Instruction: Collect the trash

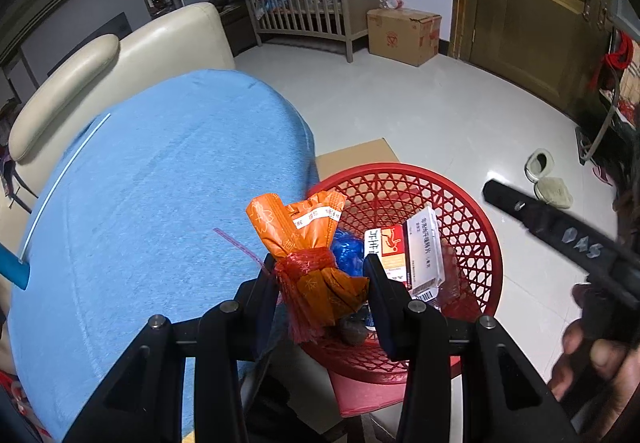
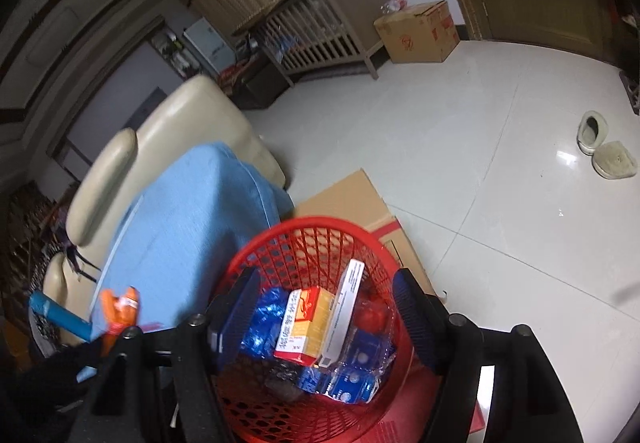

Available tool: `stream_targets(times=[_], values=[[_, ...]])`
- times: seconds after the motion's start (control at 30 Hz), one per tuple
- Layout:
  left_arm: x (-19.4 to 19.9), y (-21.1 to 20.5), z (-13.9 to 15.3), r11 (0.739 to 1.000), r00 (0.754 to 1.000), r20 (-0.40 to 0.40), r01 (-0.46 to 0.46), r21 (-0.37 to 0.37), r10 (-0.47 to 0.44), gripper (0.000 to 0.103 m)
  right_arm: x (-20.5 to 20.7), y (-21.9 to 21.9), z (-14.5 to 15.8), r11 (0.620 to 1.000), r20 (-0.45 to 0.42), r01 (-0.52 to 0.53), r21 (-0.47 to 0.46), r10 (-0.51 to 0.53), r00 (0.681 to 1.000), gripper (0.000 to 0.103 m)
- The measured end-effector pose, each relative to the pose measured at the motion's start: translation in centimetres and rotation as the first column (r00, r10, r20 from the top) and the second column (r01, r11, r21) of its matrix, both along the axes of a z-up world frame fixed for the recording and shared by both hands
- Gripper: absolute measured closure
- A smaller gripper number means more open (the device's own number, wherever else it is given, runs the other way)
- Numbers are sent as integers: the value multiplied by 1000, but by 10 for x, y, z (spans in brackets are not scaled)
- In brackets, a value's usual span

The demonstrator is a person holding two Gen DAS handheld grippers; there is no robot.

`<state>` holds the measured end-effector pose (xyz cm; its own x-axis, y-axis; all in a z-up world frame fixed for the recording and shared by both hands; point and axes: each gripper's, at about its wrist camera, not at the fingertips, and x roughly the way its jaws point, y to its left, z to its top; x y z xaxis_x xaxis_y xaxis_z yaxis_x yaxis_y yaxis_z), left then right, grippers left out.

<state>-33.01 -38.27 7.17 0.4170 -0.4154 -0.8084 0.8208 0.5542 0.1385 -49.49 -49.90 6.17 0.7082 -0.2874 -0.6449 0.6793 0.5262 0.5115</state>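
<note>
Boxes hide the red basket [image 2: 280, 243] floor.

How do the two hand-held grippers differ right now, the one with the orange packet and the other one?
The left hand-held gripper is shut on an orange wrapper bundle; the right hand-held gripper stands open with nothing between its fingers. The left one sits at the red basket's near rim, by the blue cushion; the right one hangs directly over the basket's boxes. Both are black and angled downward.
</note>
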Motion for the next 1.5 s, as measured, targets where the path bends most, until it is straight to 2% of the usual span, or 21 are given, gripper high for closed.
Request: stream_targets(times=[0.33,0.43,0.53,0.57,0.6,0.87,1.17,1.3,1.4,1.43,1.5], values=[[-5,-26,-19,999,999,-38,30,43,-29,59,-24,-5,29,999,107,52,-13,-50,993,31],[-8,-34,-27,996,995,-80,66,63,-61,59,-27,-3,37,999,132,51,-19,-48,990,31],[-11,-45,-37,992,990,-117,87,89,-77,49,-28,0,45,999,154,45,-30,-39,987,31],[-11,-48,-41,991,990,-122,90,102,-77,40,-28,1,48,999,160,43,-33,-37,986,31],[-12,-49,-42,991,990,-117,88,104,-76,36,-28,2,52,998,168,40,-40,-33,985,31],[3,-35,-39,996,995,-103,24,84,-15,34,-28,9,65,997,197,34,-65,-21,980,31],[6,-4,-8,1000,1000,-30,4,14,-4,32,-7,26,72,996,179,-27,-82,42,983,31],[7,17,14,999,1000,3,-2,-37,2,30,6,37,74,994,126,-40,-104,53,991,21],[9,40,29,997,1000,15,-12,-79,13,30,12,46,71,992,68,-32,-124,41,997,0],[9,49,33,995,1000,20,-19,-94,21,29,13,49,70,991,57,-35,-128,42,997,0],[12,65,38,992,999,27,-40,-116,43,19,16,56,69,989,31,-48,-140,53,998,0]])
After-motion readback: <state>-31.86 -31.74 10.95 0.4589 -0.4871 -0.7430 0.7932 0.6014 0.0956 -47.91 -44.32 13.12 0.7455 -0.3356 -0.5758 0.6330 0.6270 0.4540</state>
